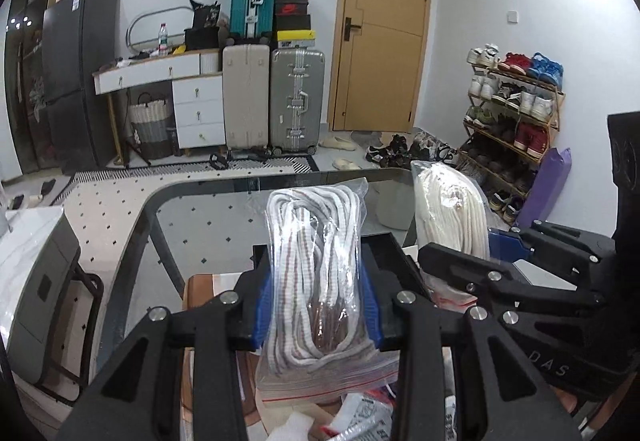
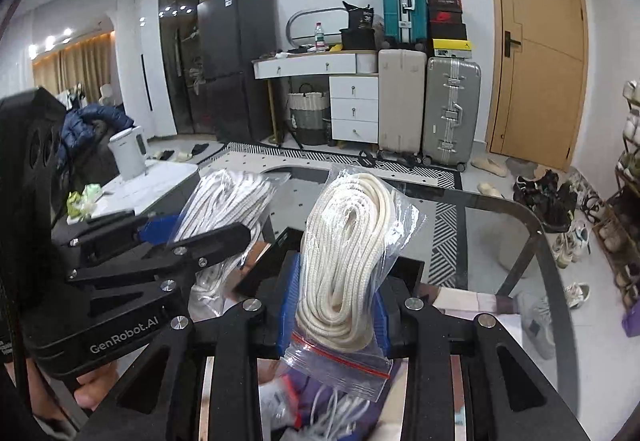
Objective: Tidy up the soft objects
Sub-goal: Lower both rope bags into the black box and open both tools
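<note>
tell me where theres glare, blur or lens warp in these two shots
Left wrist view: sharp throughout, fisheye bends the door and table edge, and the bag of striped laces shows plastic sheen. Right wrist view: ceiling lights flare at left, the bag of cream rope is crisp, dark vignette in the corners.

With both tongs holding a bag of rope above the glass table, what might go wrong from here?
1. The left tongs pinch slippery plastic around the striped rope bag; it may slide out.
2. The right tongs hold the cream rope bag close beside the other; they may collide.
</note>
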### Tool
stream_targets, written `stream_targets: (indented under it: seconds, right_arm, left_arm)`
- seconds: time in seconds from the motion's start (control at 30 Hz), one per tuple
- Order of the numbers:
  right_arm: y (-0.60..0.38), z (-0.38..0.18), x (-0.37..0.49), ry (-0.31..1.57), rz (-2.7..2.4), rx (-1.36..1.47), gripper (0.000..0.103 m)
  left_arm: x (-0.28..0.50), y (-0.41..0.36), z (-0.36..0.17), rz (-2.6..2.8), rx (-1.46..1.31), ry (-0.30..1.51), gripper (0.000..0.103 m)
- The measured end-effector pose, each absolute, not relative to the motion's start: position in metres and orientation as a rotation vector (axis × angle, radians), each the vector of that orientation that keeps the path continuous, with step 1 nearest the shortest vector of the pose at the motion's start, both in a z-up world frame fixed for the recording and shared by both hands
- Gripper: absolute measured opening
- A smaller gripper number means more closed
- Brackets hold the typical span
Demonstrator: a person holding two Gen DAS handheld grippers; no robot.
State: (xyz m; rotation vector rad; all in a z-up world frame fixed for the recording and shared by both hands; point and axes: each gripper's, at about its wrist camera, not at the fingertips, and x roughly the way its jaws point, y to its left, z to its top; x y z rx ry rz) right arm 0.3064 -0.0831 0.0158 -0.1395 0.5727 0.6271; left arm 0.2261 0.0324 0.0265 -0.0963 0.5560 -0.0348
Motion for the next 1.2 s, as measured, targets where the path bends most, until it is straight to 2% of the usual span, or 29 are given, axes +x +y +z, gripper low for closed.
stream_targets:
  seconds: [0.63,0.93,1.2]
  right_arm:
    - [-0.068,-0.066,0.392,0.77,0.606,-0.061,0.032]
    - [-0.064,-0.097,0.396,0.88,0.621,-0.097,0.032]
    - [-0.064,-0.102,0.382,0.929,0.648,-0.14,0.032]
  left_arm:
    - [0.297,0.032,-0.048,-0.015,-0.155,0.763,0.035]
    - [0.295,0.034,-0.055,-0.016,-0.15,0.814,0.035]
    - [0.291,0.032,-0.056,-0.064,-0.141,0.864,0.035]
